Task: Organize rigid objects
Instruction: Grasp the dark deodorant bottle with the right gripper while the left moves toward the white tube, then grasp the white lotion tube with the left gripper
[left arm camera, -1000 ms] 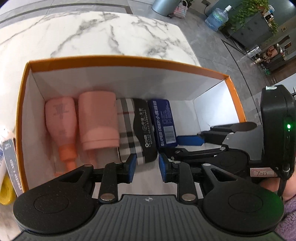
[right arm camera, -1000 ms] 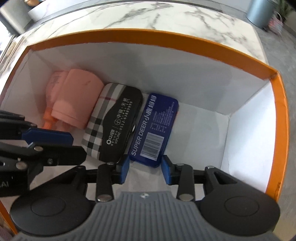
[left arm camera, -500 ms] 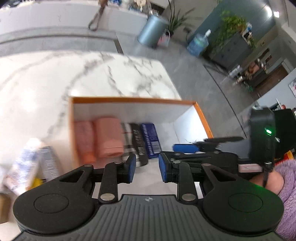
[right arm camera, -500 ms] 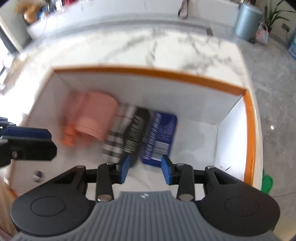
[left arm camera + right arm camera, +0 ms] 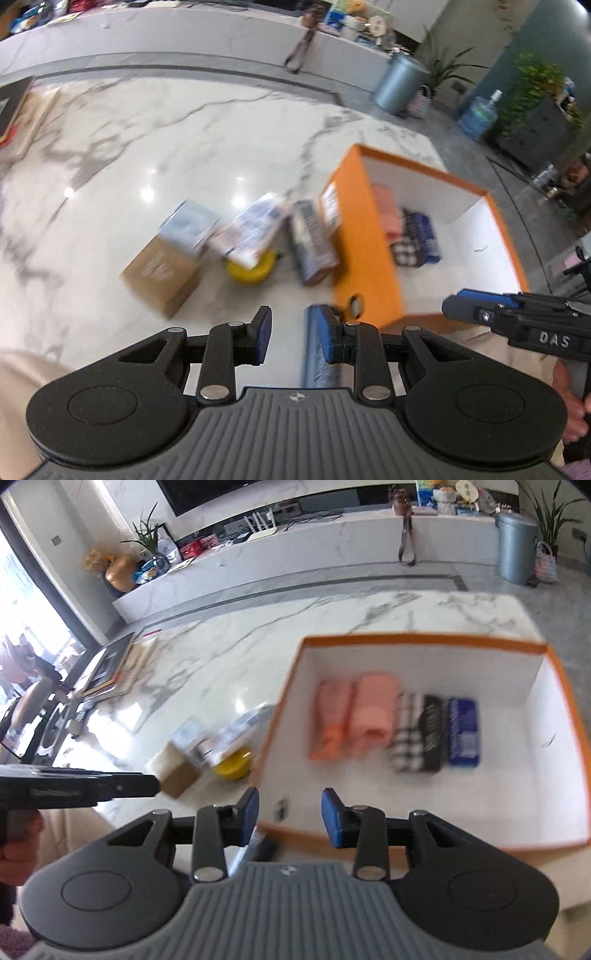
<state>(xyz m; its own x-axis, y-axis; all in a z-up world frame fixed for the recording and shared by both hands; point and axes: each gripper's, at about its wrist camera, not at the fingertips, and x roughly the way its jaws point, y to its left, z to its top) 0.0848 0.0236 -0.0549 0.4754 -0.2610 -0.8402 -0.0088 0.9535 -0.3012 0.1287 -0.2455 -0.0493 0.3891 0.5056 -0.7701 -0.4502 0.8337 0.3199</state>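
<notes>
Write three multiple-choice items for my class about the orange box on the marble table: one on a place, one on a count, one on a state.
1. Where does the yellow round thing lie?
A. inside the orange box
B. on the table outside the orange box
C. between a gripper's fingers

2. How many things lie in a row inside the box?
A. two
B. four
C. six

3. What does the right gripper hold?
A. nothing
B. the blue tin
C. the brown carton

Key: 1 B, it sits on the marble beside the box wall. 2 B, two pink items, a plaid case and a blue tin. 3 A, the gap between its fingers is empty.
</notes>
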